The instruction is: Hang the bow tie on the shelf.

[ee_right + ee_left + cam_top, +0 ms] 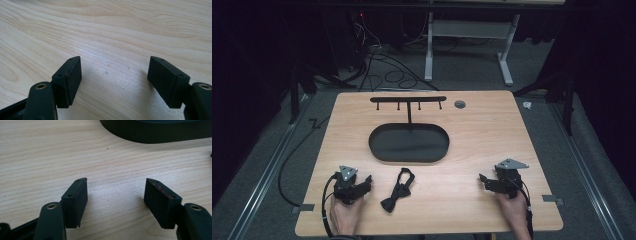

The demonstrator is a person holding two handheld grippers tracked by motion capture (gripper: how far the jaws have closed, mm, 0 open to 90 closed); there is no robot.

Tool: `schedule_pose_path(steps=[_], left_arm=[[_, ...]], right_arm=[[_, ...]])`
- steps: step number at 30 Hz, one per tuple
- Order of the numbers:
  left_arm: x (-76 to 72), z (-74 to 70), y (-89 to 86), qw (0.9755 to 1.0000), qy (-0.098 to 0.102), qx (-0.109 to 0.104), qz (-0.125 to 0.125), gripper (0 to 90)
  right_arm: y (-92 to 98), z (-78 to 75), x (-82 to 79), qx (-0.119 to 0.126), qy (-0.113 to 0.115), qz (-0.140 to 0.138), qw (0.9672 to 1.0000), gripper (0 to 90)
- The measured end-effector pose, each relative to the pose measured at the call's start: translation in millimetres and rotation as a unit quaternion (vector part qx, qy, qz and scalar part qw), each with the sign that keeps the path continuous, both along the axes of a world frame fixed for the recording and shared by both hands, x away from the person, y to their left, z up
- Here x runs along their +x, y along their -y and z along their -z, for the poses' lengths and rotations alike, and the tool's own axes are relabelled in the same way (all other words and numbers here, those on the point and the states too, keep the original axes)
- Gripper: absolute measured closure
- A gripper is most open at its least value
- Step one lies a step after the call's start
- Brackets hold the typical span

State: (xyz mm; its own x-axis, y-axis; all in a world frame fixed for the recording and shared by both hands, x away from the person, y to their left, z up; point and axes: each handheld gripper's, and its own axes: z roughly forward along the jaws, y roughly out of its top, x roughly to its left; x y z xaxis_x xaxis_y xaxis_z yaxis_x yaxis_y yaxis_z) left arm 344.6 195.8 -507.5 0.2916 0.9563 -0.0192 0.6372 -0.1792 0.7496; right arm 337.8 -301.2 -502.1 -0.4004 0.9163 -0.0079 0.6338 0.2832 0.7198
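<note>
Table (472, 130): light wood top, seen from the high view; both grippers rest near its 6 o'clock edge.
Bow tie (397, 191): black, lying flat and untouched on the bare wood between the two grippers, nearer the left one; neck strap loop points toward 12 o'clock, bow toward 7 o'clock.
Tray (379, 142): black oval dish at table centre, at 12 o'clock of the bow tie, apart from it; nothing visible inside.
Hanger rack (408, 99): thin black bar with small pegs on a post rising from the tray's far rim, at 12 o'clock.
Left gripper (368, 181): held in a hand at 9 o'clock of the bow tie, just beside it, not touching. In the left gripper view (116, 192) the jaws stand wide apart with nothing but wood between them; tray wall (160, 132) shows at 1 o'clock.
Right gripper (482, 180): at 3 o'clock of the bow tie, well apart. In the right gripper view (113, 71) the jaws are spread, released, bare wood between.
Step in hand (judgement): start position; pickup not yet begun.
Next move (judgement): the left gripper likely swings toward 3 o'clock, lowers over the bow's knot or strap, and closes. The thin, limp fabric calls for jaws low against the wood.
Risk (judgement): the strap may slip or drag.
</note>
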Motion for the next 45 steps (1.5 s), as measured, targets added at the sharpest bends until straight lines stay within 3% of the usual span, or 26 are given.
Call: schedule_pose_path(steps=[7,18,23,30,42,45], left_arm=[[-3.4,-2.2,-1.9,0.9998,0.001,-0.018,0.003,36.8],[-13.5,-22.1,-3.0,0.9984,0.012,-0.037,0.040,38.0],[-18.4,-32.3,3.9,0.9969,0.015,-0.040,0.066,39.8],[-21.4,-43.6,16.4,0.9934,0.014,-0.074,0.086,47.0],[-17.1,-46.4,37.6,0.9915,-0.007,-0.074,0.107,48.0],[-13.4,-45.5,49.6,0.9907,-0.010,-0.072,0.115,47.9]], right_arm=[[0.0,0.0,-0.1,0.000,0.000,0.000,1.0000,28.7],[0.0,0.0,-0.1,0.000,0.000,0.000,1.0000,28.7],[0.0,0.0,-0.2,-0.001,0.000,0.000,1.0000,28.7],[0.0,0.0,-0.2,0.000,0.000,0.000,1.0000,28.7],[0.2,0.0,-0.1,0.001,0.000,0.000,1.0000,28.7],[0.2,0.0,-0.2,0.001,0.000,0.000,1.0000,28.7]])
